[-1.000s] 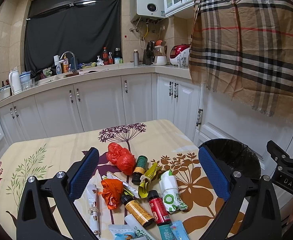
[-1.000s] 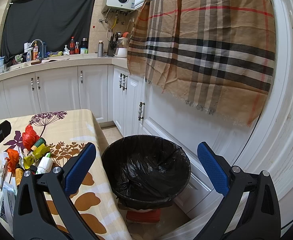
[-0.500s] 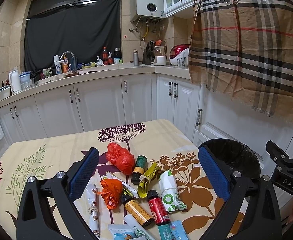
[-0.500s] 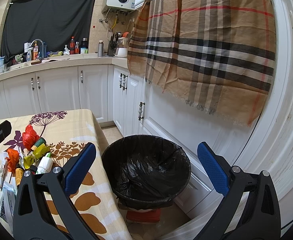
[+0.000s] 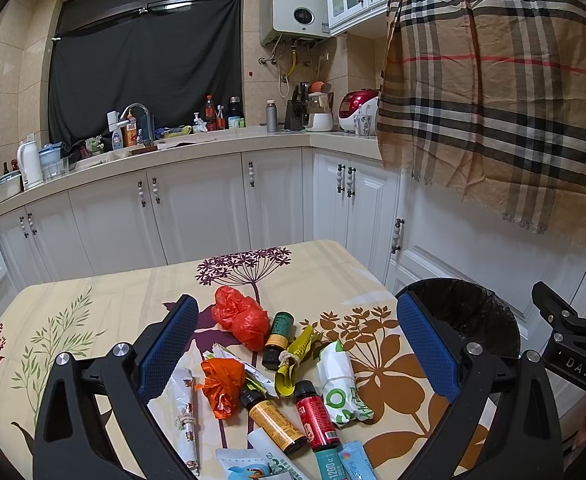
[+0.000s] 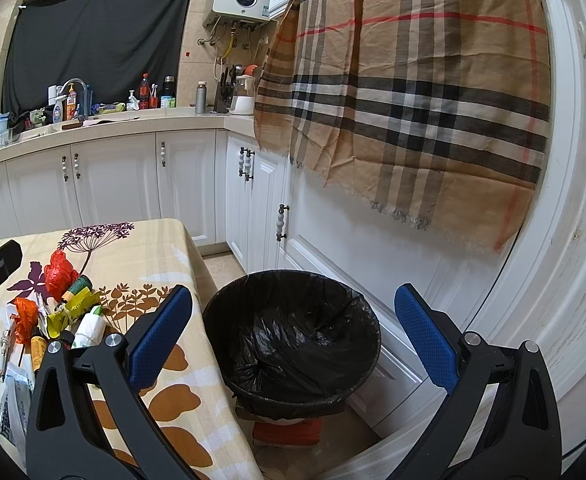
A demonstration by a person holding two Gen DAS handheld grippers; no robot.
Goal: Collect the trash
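1. My left gripper (image 5: 299, 346) hangs over the table (image 5: 93, 312), fingers wide apart, holding nothing.
2. The trash (image 5: 277, 368) lies heaped on the table between those fingers: bags, bottles, wrappers.
3. The bin (image 6: 293, 340) stands just beside the table's right edge.
4. My right gripper (image 6: 293, 338) hovers above the bin, fingers spread, empty.

Bright, even indoor light; sharp, fisheye-warped edges.
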